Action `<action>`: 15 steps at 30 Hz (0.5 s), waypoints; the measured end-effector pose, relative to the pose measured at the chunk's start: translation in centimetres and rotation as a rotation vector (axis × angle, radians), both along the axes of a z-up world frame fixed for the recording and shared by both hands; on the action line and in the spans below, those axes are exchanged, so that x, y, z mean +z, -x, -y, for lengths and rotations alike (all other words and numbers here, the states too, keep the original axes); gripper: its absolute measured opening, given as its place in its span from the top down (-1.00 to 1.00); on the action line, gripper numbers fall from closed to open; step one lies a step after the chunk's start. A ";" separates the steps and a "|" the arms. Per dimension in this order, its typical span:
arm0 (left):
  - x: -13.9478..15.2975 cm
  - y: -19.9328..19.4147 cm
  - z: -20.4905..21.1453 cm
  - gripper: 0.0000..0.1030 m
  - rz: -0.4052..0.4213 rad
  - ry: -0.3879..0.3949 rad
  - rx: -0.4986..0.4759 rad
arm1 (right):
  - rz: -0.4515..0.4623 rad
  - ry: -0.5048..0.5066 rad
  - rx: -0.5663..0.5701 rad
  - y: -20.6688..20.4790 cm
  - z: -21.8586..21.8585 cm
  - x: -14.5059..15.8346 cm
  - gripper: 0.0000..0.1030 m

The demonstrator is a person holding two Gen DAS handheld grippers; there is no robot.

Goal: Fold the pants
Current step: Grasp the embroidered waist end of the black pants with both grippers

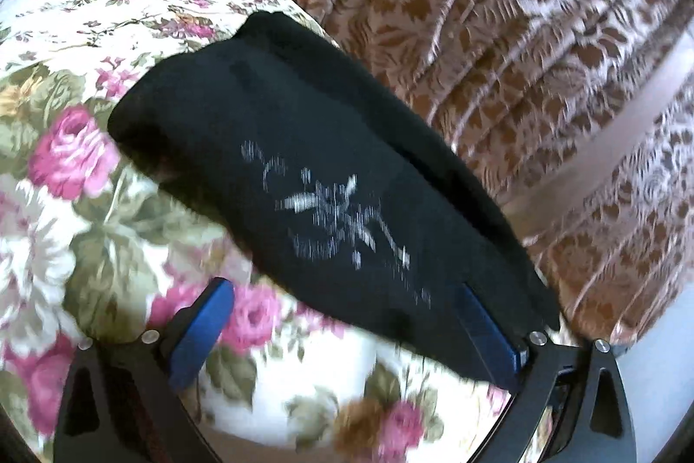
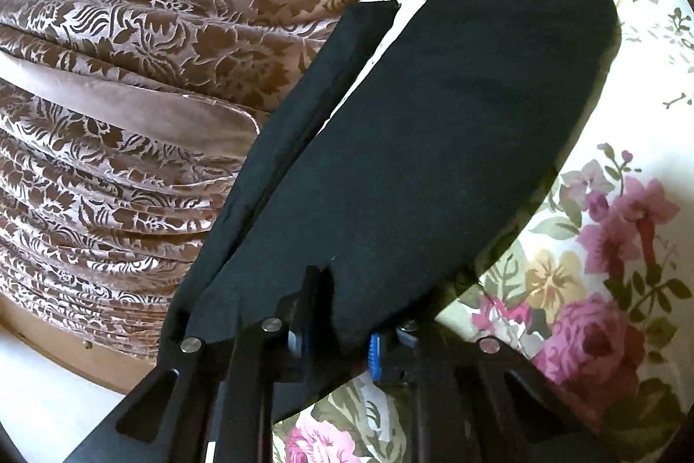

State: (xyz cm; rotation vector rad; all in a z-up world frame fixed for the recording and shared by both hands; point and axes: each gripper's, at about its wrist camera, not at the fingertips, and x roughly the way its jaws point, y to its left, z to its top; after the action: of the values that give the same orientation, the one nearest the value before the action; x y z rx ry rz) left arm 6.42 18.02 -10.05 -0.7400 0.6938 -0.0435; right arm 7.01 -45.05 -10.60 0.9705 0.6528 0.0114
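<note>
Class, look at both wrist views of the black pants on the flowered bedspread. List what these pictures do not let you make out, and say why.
- Left wrist view: the white print on the black pants is smeared by motion blur, unreadable.
- Left wrist view: the left gripper has one blue finger half hidden under the cloth.
- Right wrist view: the right gripper has its fingertips covered by the pants.
- Both views: waistband and leg ends cannot be told apart.

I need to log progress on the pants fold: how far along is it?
Done: the black pants already lie partly doubled on the floral cover. In hand: the right gripper pinches their near edge; the left gripper stands open beside them. Left: the final fold and flattening.
</note>
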 end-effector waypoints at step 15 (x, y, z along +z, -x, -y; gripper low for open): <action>-1.4 -3.5 -4.7 0.86 -0.034 0.070 0.087 | -0.027 0.048 -0.023 -0.2 -0.1 0.3 0.83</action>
State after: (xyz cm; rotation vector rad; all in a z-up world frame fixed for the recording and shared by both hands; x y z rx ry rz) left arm 9.93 22.73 -11.42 -0.8390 0.6948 0.0241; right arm 7.18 -44.91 -10.30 0.9333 0.6638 -0.0370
